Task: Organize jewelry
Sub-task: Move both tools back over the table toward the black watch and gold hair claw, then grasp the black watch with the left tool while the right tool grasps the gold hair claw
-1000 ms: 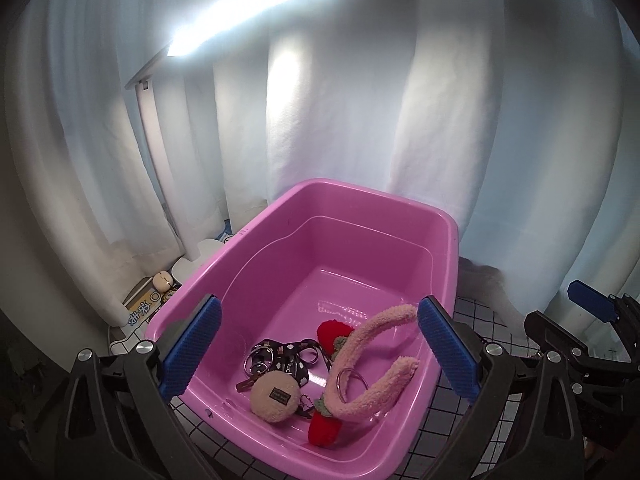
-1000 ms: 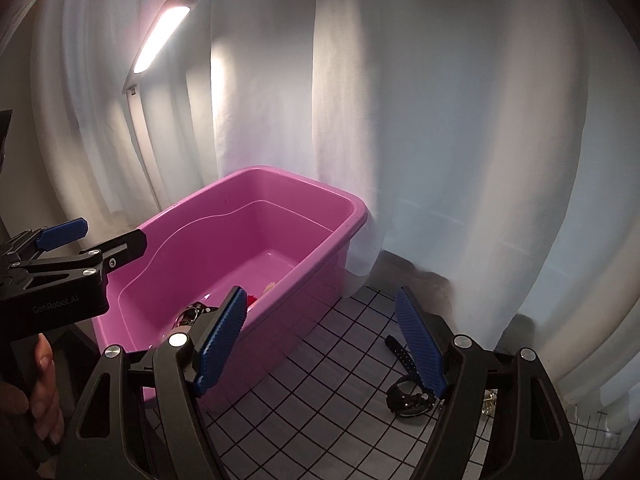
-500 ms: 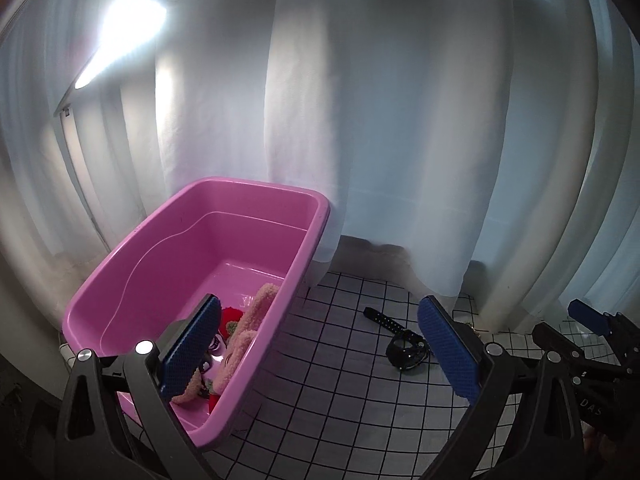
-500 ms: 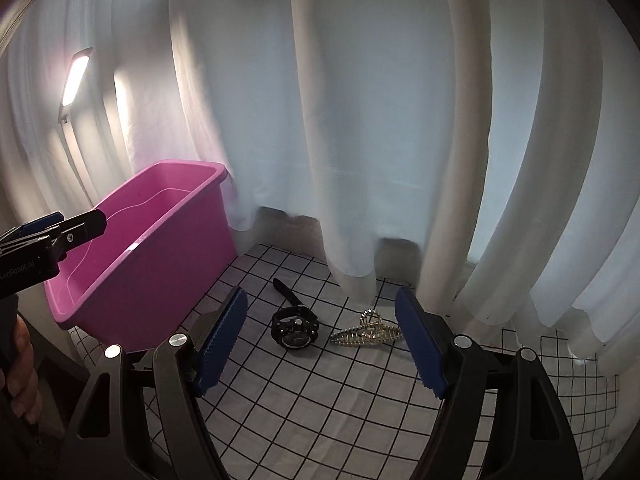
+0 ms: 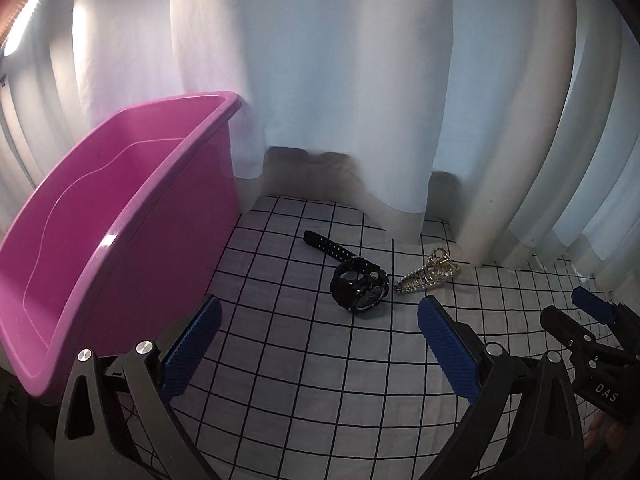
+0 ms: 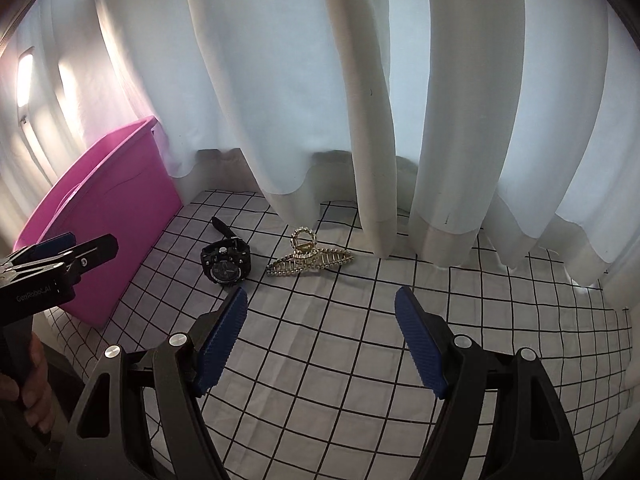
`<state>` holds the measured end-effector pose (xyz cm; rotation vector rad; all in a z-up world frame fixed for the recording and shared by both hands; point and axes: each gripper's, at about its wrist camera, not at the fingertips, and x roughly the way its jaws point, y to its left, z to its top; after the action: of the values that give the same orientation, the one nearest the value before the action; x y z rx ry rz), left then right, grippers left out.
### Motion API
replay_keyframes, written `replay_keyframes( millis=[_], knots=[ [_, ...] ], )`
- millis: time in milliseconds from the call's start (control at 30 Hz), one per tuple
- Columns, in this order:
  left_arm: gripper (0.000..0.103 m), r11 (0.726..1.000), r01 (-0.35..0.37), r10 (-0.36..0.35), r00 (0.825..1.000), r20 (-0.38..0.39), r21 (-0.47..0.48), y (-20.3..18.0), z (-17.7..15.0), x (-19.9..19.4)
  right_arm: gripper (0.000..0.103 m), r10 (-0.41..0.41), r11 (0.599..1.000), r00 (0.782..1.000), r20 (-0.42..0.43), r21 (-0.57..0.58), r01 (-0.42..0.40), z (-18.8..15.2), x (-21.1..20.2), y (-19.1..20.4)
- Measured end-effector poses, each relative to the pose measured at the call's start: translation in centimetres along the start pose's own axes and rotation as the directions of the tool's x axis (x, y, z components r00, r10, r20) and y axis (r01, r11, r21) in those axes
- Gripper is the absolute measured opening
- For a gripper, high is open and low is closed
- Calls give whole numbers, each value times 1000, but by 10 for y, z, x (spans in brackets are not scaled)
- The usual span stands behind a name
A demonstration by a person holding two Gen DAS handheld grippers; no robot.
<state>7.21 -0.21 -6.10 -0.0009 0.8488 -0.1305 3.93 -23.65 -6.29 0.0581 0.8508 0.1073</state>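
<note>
1. White pleated curtains (image 6: 360,80) behind, black-gridded white cloth (image 6: 340,360) below as the working surface.
2. Left on that cloth: a chunky black wristwatch with a rubber strap (image 5: 360,286) and a gold beaded claw hair clip (image 5: 426,274), side by side, almost touching at the clip's pointed end.
3. At the far left, a pink plastic tub (image 5: 100,240), presumably the destination; contents not visible from this angle.
4. Right gripper (image 6: 320,312): blue ridged pads spread wide, nothing between them, well clear of the cloth.
5. Left gripper (image 5: 318,320): pads likewise spread wide and empty.
6. From the right jaws, the clip (image 6: 310,262) sits ahead and just left of centre, and the watch (image 6: 226,266) ahead beyond the left pad.
7. From the left jaws, the watch lies ahead, slightly right of centre; the clip ahead, near the line of the right pad.
8. Clip's long axis: roughly crosswise to the right gripper's pointing line, so along the line the pads close on. Probably calls for a wrist roll, to pinch across the narrow body rather than end to end.
9. Watch strap: trails away toward the tub and the curtain; the round case is the nearer, bulkier part.
10. Likely pairing: right hand for the clip, left for the watch, judging by which sits more squarely ahead of each.
</note>
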Motion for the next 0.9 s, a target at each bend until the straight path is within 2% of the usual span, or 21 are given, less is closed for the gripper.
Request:
replay_keyframes(
  millis=[200, 433, 733, 900],
  knots=[
    [97, 1000, 23, -24, 998, -56, -6, -3, -9, 45, 73, 50, 999, 998, -35, 12, -49, -1, 53, -3],
    [97, 1000, 11, -10, 999, -40, 20, -10, -7, 81, 73, 85, 996, 995, -44, 16, -84, 6, 100, 1],
    [97, 995, 52, -50, 998, -26, 83, -14, -15, 119, 73, 87, 996, 995, -57, 12, -86, 10, 138, 6],
    [97, 996, 62, -59, 997, -41, 70, -12, -14, 138, 73, 85, 996, 995, -59, 23, -84, 11, 153, 6]
  ],
)
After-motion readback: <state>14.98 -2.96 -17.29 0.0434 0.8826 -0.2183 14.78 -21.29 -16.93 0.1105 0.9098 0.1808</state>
